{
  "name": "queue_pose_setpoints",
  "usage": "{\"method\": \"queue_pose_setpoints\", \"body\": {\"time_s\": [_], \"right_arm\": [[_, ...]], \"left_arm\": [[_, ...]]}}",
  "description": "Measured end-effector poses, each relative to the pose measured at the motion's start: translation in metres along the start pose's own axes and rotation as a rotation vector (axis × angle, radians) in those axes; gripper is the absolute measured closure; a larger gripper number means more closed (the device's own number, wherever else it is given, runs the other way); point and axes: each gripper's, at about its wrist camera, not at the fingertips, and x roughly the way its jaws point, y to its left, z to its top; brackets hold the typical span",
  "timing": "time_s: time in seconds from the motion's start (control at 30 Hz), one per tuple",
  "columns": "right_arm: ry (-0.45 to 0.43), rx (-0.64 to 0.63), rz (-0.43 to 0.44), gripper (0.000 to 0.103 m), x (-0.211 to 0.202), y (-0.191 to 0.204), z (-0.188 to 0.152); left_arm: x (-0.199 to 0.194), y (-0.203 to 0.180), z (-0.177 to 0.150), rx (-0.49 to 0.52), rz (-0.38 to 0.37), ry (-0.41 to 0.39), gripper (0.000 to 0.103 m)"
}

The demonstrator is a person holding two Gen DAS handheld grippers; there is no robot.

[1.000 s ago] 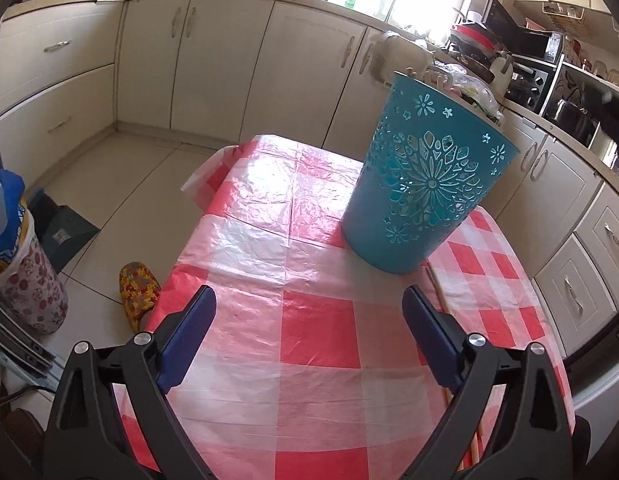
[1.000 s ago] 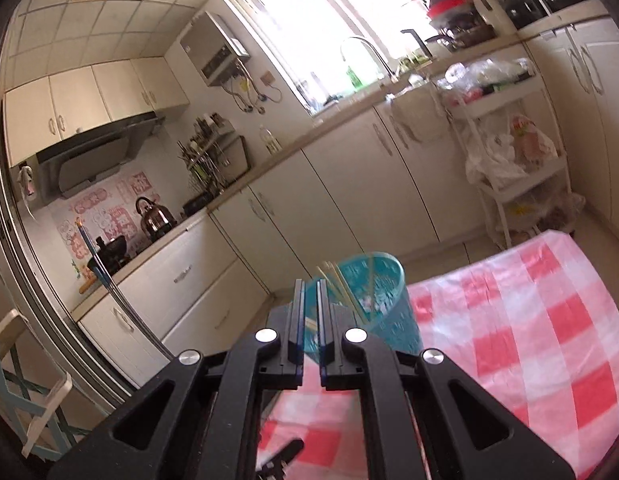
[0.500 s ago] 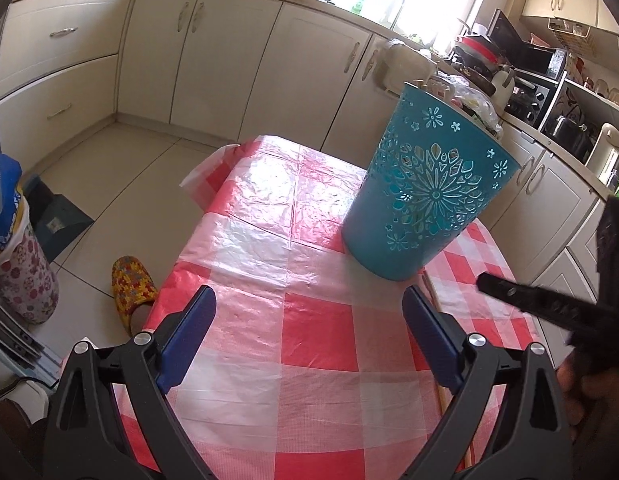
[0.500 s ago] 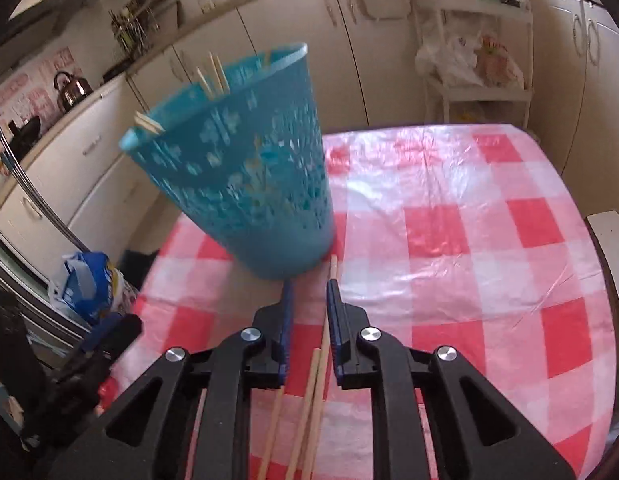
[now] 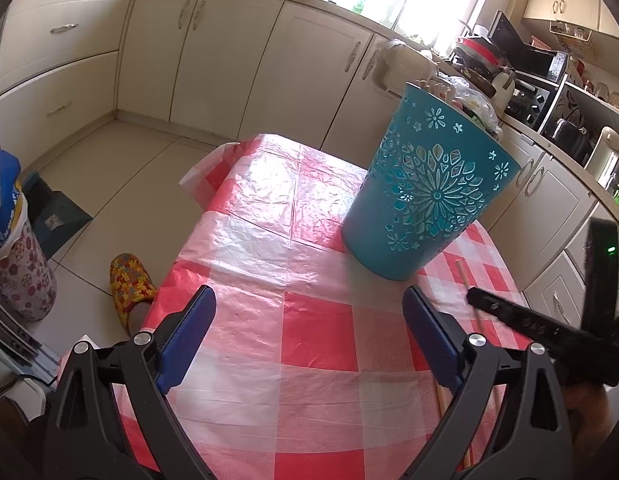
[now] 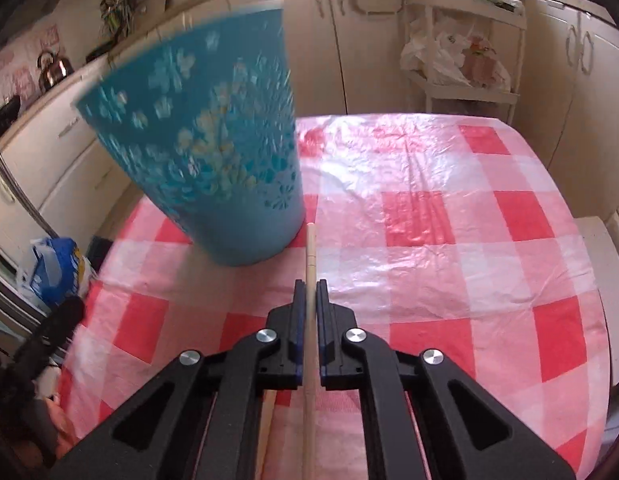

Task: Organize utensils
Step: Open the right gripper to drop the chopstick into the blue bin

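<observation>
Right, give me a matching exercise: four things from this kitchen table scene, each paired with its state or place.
Things:
1. left gripper
2. right gripper
3. teal cut-out plastic bin
4. thin wooden stick

States or places:
A. standing on the red-and-white checked tablecloth
B. lying between closed gripper fingers, its tip by the bin's base
C. jaws wide apart, nothing between them
D. shut on a stick

Pairs: 1-C, 2-D, 3-A, 4-B
</observation>
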Motion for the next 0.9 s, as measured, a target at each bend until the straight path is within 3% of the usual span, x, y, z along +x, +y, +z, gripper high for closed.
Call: {"method": "queue_pose_setpoints", "body": {"time_s": [0.17,0.27,0.37,0.47,0.57,0.67,0.7,0.77,0.9], "right_arm": [[-0.307,0.060,0.183,0.097,-0.096,0.018,0.049],[-0.482,0.048,0.223,0.097,-0.125,0.044,0.094],[-0.621,0.051,0.207,0.097,-0.126,0.063,0.135],[-0.685,0.064,0.122,0.097,-0.107,0.076,0.161],[-0.688,0.033,0.040,0.097,-0.081,0.083,0.170],[-0.579,-0.004,-0.003,0.096,-0.049,0.087,0.169],[-0.543,-0.017,-0.008,0.096,-0.042,0.086,0.167],[-0.522,-0.034,-0.013,0.083,-0.038,0.084,0.155],[-0.480,-0.020,0.032,0.080,-0.047,0.075,0.130]], "left_arm": [[0.000,-0.001,0.000,0.003,0.003,0.001,0.013],[0.001,0.001,0.000,-0.004,0.002,0.000,0.013],[0.000,0.002,0.001,-0.012,-0.001,-0.002,0.013],[0.000,0.003,0.001,-0.016,-0.006,-0.004,0.013],[-0.001,0.005,0.000,-0.021,-0.015,-0.006,0.013],[-0.001,0.006,0.001,-0.025,-0.022,-0.008,0.012],[-0.002,0.006,0.001,-0.026,-0.024,-0.009,0.012],[-0.002,0.007,0.001,-0.029,-0.026,-0.012,0.013],[-0.002,0.007,0.001,-0.033,-0.025,-0.012,0.012]]}}
